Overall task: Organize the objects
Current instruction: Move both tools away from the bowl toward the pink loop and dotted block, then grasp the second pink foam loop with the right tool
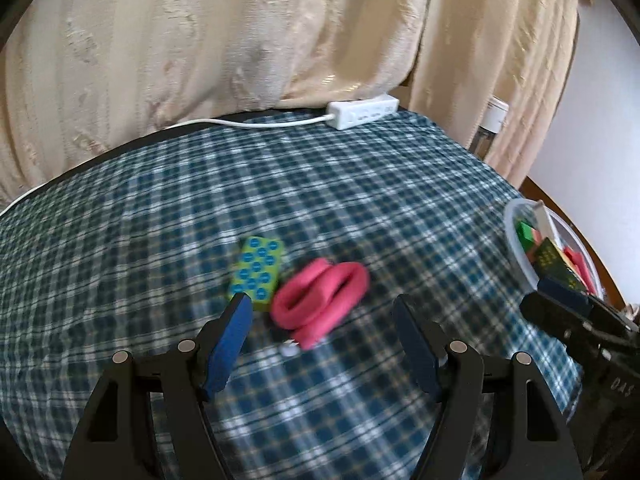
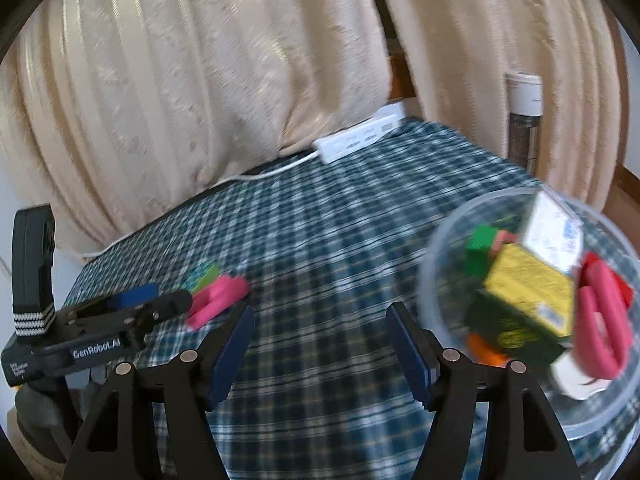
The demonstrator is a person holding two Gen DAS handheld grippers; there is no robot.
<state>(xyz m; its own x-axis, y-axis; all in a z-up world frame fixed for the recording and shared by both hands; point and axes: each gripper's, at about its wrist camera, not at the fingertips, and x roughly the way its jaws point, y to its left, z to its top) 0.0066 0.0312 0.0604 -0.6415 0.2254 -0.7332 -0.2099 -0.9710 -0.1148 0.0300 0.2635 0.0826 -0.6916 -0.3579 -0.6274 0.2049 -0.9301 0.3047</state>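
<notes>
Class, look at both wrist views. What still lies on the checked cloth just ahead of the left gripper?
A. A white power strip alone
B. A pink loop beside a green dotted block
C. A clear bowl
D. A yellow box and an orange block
B: the pink loop lies against the dotted block just beyond the open left gripper; the yellow box sits in the bowl.

"GenRobot.AI" — on left hand-held gripper, other print blurred

A white power strip lies at the plaid surface's far edge, against cream curtains
</notes>
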